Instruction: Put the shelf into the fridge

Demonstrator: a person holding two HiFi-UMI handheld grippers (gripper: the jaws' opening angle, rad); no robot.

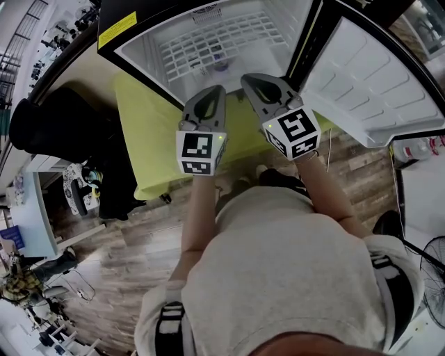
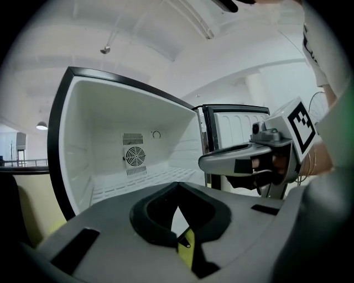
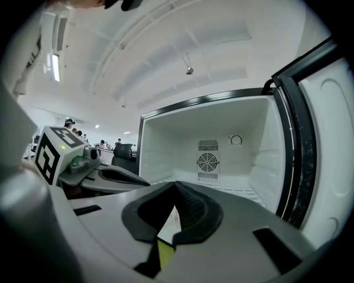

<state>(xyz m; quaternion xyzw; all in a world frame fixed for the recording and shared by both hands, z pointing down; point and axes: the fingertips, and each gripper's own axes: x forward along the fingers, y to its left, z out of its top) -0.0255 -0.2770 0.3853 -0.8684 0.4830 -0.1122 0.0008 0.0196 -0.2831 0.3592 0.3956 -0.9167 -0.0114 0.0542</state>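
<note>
Inside the fridge [image 1: 142, 43], seemingly flat, the shelf [image 1: 222, 42], clear of the left gripper [image 2: 177, 187] and right gripper [image 3: 175, 185], jaws together, empty.

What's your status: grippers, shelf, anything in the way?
Left gripper and right gripper shut, empty, side by side before the open fridge. Shelf lies inside. Door swung wide, nothing in the way.

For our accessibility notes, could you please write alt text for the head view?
The left gripper and right gripper, both shut and empty, point at an open fridge on a yellow-green table. A white wire shelf lies inside, and the door stands open to the right.
</note>
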